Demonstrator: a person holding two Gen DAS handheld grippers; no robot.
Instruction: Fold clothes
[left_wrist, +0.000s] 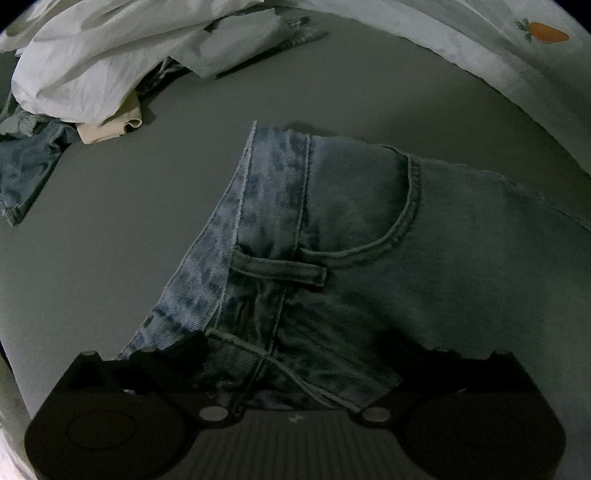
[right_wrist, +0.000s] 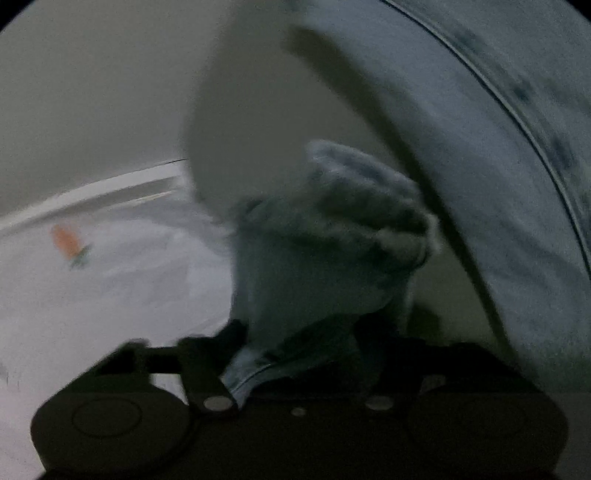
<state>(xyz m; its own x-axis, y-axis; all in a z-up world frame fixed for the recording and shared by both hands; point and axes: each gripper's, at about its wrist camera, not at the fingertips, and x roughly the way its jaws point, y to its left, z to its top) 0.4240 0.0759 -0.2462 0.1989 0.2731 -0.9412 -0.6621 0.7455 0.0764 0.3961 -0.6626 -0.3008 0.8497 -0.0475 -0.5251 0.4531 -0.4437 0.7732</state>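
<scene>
Lying on 1 grey surface (left_wrist: 110, 221), 1 pair of jeans (left_wrist: 369, 229), left gripper (left_wrist: 295, 354) fingers wide apart over its waistband, right gripper (right_wrist: 299, 350) blurred, denim between its fingers, grip unclear, 1 white cloth (left_wrist: 110, 55), 1 carrot print (left_wrist: 546, 32).

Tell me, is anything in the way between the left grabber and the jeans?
Nothing visible is. The left gripper sits right over the waistband of the jeans, jaws spread wide with denim between them. The white sheet and other clothes lie off at the far side of the grey surface.
</scene>
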